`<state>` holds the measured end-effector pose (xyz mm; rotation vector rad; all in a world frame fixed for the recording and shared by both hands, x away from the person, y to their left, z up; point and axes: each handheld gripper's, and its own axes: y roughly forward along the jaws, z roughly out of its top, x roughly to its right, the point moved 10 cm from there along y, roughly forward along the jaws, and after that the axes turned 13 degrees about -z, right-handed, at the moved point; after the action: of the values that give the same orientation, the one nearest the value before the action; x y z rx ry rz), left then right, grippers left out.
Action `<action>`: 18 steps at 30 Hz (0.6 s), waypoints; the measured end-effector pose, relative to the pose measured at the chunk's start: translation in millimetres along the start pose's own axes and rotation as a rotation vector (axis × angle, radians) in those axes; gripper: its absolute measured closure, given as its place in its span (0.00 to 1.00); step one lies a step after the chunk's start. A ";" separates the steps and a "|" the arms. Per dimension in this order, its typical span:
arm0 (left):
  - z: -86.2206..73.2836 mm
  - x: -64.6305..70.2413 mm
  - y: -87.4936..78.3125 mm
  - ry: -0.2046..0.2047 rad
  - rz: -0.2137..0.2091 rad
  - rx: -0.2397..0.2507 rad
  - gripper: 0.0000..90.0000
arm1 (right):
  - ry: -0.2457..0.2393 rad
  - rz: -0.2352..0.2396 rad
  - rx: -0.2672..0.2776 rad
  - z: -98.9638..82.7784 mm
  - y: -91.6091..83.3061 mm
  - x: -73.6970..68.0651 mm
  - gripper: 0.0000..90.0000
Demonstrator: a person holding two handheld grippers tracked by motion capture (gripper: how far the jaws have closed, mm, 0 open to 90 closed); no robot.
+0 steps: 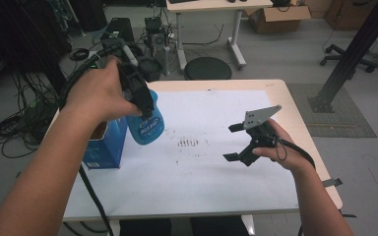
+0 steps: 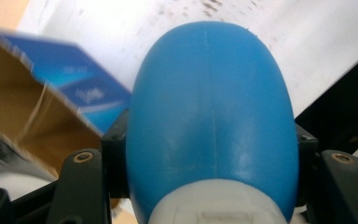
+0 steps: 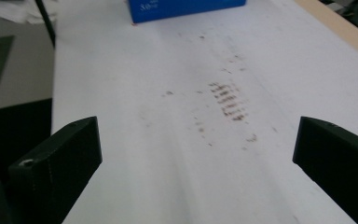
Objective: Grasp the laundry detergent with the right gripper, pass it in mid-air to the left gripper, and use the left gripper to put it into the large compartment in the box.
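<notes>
The left hand-held gripper (image 1: 145,110) pinches a blue bottle (image 1: 146,123) and holds it in the air above the bench (image 1: 216,182), just beside an open blue box (image 1: 103,145). The right hand-held gripper (image 1: 234,142) hangs over the white sheet (image 1: 202,177) with jaws spread wide, nothing between them.

I work in a lab: cables (image 1: 17,125) tangle on the grey floor (image 1: 275,54) beside my worktop (image 1: 302,123), with another desk (image 1: 211,6), cardboard boxes (image 1: 278,17), an office chair (image 1: 347,56) and a black metal frame (image 1: 357,49).
</notes>
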<state>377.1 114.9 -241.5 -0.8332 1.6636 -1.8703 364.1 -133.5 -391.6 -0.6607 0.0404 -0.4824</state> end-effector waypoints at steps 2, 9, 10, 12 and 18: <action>-2.6 -9.4 -7.4 -0.059 0.009 0.006 0.43 | -0.010 -0.026 -0.008 -2.7 -4.3 5.6 0.01; -14.0 -33.6 -28.9 -0.240 -0.008 0.028 0.43 | -0.020 -0.050 -0.045 -7.0 -11.8 13.4 0.02; -15.9 -37.1 -30.9 -0.274 -0.019 0.031 0.43 | -0.022 -0.051 -0.050 -7.1 -12.1 13.6 0.02; -19.3 -43.9 -34.9 -0.329 -0.021 0.039 0.43 | -0.029 -0.055 -0.058 -6.9 -12.4 14.0 0.02; -30.0 -65.5 -51.7 -0.463 0.004 0.048 0.43 | -0.037 -0.053 -0.077 -7.8 -11.5 13.7 0.02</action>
<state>402.1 189.1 -199.8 -1.1379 1.3251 -1.5544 370.0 -151.9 -389.3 -0.7477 0.0062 -0.5216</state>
